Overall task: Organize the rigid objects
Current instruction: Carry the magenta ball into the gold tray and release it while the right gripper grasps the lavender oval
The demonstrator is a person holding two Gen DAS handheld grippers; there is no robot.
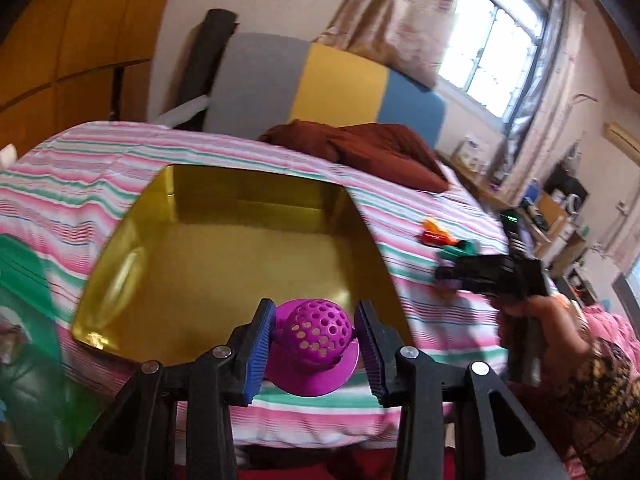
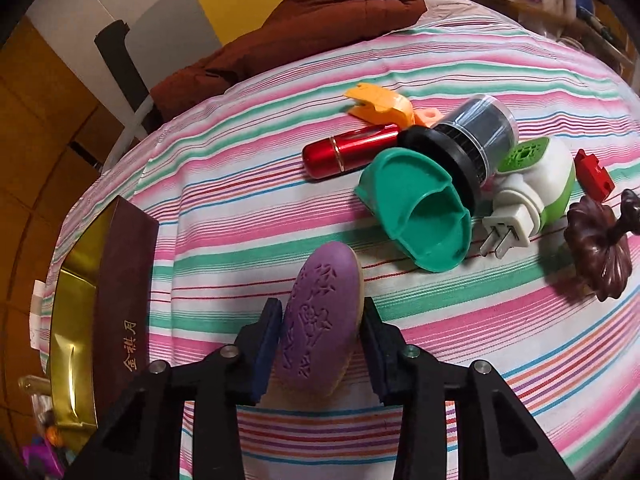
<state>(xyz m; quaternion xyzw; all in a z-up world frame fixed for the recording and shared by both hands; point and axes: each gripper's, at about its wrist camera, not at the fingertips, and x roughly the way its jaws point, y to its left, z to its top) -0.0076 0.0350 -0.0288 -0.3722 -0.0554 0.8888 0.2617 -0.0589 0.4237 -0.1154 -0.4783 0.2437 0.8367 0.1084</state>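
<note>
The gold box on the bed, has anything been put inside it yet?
No. The left wrist view shows the gold box with a bare shiny floor, while the purple ball toy sits between the left tongs.

Left wrist view close over the gold box [image 1: 224,248] at frame centre, right wrist view low over the striped bed [image 2: 400,320], box at lower left, both sharing the brown blanket [image 1: 360,148] at top

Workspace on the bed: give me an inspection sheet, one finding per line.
Surface: striped bedsheet, rumpled.
Job's things: gold-lined box open; red tube, green scoop, black-capped jar, plug-in unit, orange clip, red block, dark brown lid clustered together.
Clutter: brown quilt.
Grippers: left gripper around magenta perforated ball piece; right gripper shut on purple oval brush.
Cables: nothing seen.
Surroundings: headboard, window.
</note>
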